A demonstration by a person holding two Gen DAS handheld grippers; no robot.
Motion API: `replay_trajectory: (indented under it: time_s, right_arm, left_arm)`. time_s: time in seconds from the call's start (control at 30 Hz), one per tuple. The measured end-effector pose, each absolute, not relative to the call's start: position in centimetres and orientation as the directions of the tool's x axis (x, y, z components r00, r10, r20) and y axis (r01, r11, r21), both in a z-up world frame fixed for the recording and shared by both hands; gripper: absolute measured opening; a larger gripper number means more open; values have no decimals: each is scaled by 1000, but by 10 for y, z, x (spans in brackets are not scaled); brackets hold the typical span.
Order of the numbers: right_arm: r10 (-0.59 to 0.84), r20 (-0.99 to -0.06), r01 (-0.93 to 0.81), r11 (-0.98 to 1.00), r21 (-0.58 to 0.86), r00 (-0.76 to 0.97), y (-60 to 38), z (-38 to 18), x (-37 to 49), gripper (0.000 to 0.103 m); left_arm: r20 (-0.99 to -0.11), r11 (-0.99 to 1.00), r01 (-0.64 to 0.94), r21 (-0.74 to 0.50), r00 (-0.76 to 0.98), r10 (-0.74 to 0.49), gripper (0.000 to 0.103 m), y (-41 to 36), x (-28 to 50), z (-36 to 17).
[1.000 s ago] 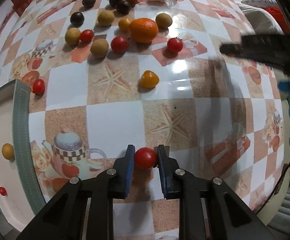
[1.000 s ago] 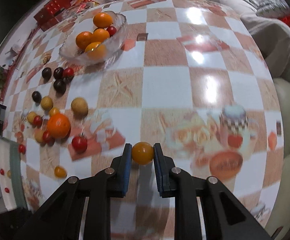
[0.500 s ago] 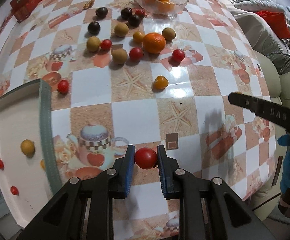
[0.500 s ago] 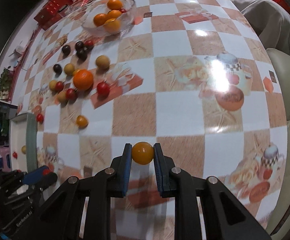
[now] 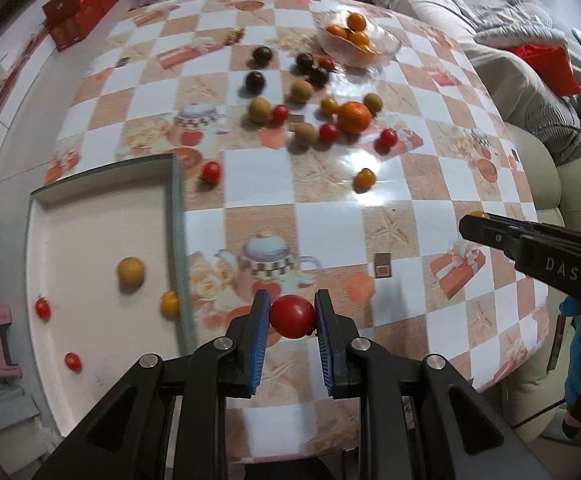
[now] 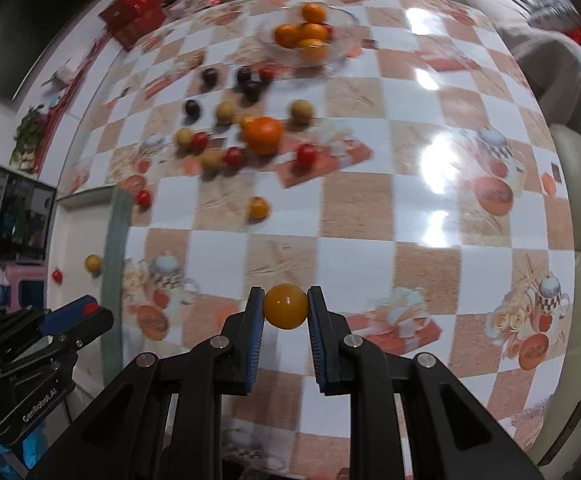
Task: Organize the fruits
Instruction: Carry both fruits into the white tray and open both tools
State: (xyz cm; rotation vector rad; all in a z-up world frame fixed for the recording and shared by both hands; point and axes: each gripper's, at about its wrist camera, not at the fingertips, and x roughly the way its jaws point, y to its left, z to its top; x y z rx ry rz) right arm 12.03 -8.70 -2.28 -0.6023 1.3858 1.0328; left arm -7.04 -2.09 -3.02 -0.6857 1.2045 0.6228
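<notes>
My left gripper [image 5: 292, 317] is shut on a red cherry tomato [image 5: 292, 316], held above the table near its front edge, right of the white tray [image 5: 90, 216]. My right gripper [image 6: 285, 306] is shut on a yellow cherry tomato [image 6: 285, 306], held above the table's front. The right gripper also shows in the left wrist view [image 5: 530, 244] at the right. The tray holds two yellow fruits [image 5: 130, 272] and two small red tomatoes [image 5: 42, 307]. Several loose fruits lie at mid-table around a large orange [image 5: 353, 117].
A glass bowl [image 5: 386, 46] of oranges stands at the table's far side. Red boxes [image 5: 78, 20] sit at the far left. A sofa [image 5: 530, 92] runs along the right edge. A yellow tomato [image 5: 364, 179] and a red one [image 5: 211, 172] lie apart.
Both grippers have pulled back and risen from the fruit cluster, each keeping its tomato. The left view has swung left, showing more of the white tray.
</notes>
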Motion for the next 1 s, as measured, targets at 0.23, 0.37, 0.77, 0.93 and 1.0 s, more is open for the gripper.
replay_trajectory:
  time_s: [0.23,0.37,0.77,0.93,1.0]
  right_arm:
    - [249,-958,-897,378,229,-140,-63,-5,74,23]
    - [256,-955,-916,326,233,-152,-49,2,50,23]
    - [269,-945,-954,181,239,-186,-1,21,-19,23]
    - [259,-943,-959,139,248,-207,22,19,-46,23]
    - [253,-944,-961,122,246,-210,30,17,-56,23]
  left_arm:
    - [-963,599,-788,-141,250,102,24,-8,-114,-20]
    - [-961,567,-812,-136,248,124,24,0,-140,-16]
    - [-955,473,-872,-125,236,182,24,24,-208,-10]
    - [-954,437,-891,-121,226,197,24,36,-229,-13]
    - [-954,428,-896,-119,222,201,24,41,-234,-14]
